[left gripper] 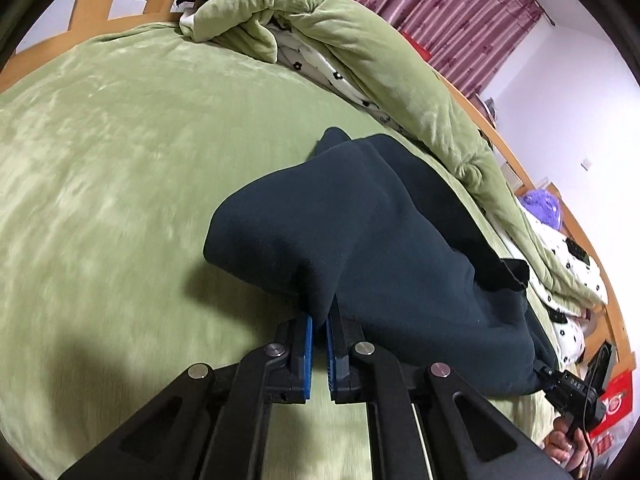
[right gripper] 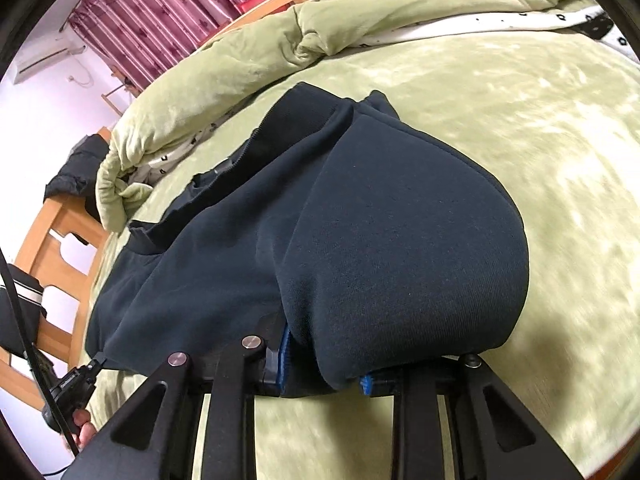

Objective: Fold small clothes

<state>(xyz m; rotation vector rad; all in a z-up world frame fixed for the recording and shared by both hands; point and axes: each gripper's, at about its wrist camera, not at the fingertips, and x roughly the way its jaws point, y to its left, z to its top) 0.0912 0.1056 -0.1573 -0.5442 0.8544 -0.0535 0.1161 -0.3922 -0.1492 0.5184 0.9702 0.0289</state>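
A dark navy garment (left gripper: 360, 232) of thick knit lies partly lifted over the green bed cover (left gripper: 120, 160). My left gripper (left gripper: 319, 320) is shut on a thin fold at one corner of it, the cloth draping over the blue pads (left gripper: 308, 344). In the right wrist view the same navy garment (right gripper: 360, 240) bulges up in front of the camera, and my right gripper (right gripper: 324, 376) is shut on a thick bunch of its edge. Its ribbed black neckline (right gripper: 208, 184) lies toward the far left. The other gripper (left gripper: 568, 388) shows at the garment's far corner.
A rumpled green quilt (left gripper: 360, 40) with a white flowered lining lies along the far side of the bed. The wooden bed frame (right gripper: 52, 224) runs round the edge, with maroon curtains (right gripper: 168, 12) behind. A person's hand (right gripper: 82, 428) holds the other gripper's handle.
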